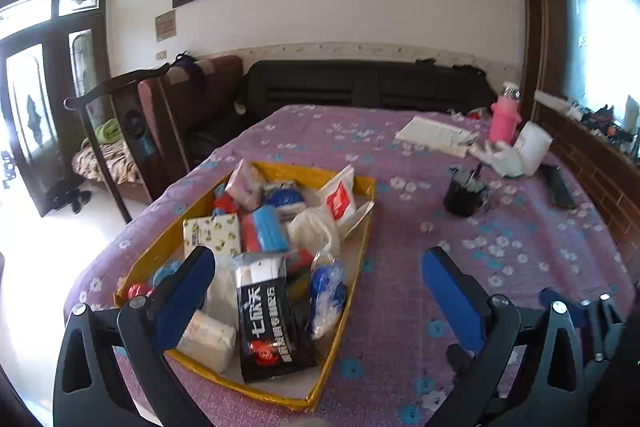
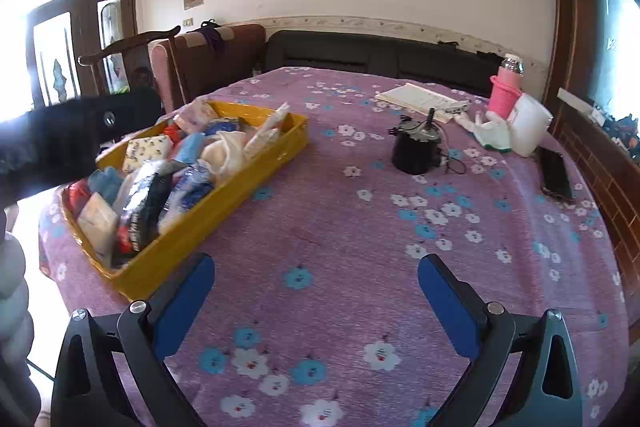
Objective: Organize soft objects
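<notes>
A yellow tray on the purple flowered tablecloth holds several soft packets: a black packet with white lettering, a white tissue pack, a blue cloth and a white bag with a red label. My left gripper is open and empty above the tray's near end. My right gripper is open and empty over bare cloth, to the right of the tray. The packets show in that view too, the black one among them.
A black cylindrical device with wires stands mid-table. A pink bottle, a white jar, a white glove, a booklet and a black phone lie at the far right. Chairs and a black sofa stand behind the table.
</notes>
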